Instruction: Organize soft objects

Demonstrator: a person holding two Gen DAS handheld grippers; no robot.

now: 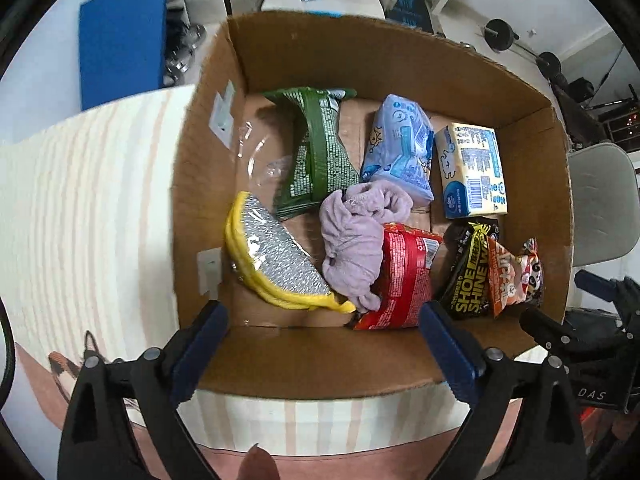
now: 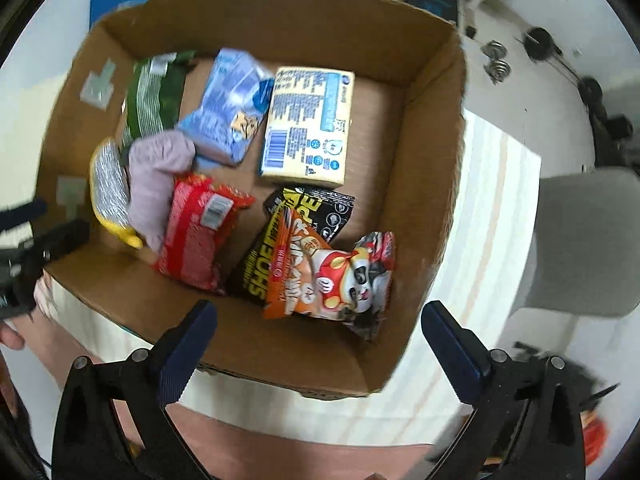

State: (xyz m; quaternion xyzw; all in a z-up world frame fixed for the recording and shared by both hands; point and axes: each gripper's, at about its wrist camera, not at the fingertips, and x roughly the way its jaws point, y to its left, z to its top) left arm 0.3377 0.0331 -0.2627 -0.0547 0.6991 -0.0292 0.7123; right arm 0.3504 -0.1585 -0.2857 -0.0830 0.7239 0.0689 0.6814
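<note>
Bare floor in the cardboard box (image 2: 424,168) along its right wall, beside the yellow pack (image 2: 308,120); packets crowding the rest.

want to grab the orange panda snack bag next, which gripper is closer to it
Right. The right gripper hangs open just above the orange panda snack bag. The left gripper, also open, is over the box's other side, by the red packet.

Matt cardboard box (image 1: 400,64) — fuzzy cloth (image 1: 352,240).
</note>
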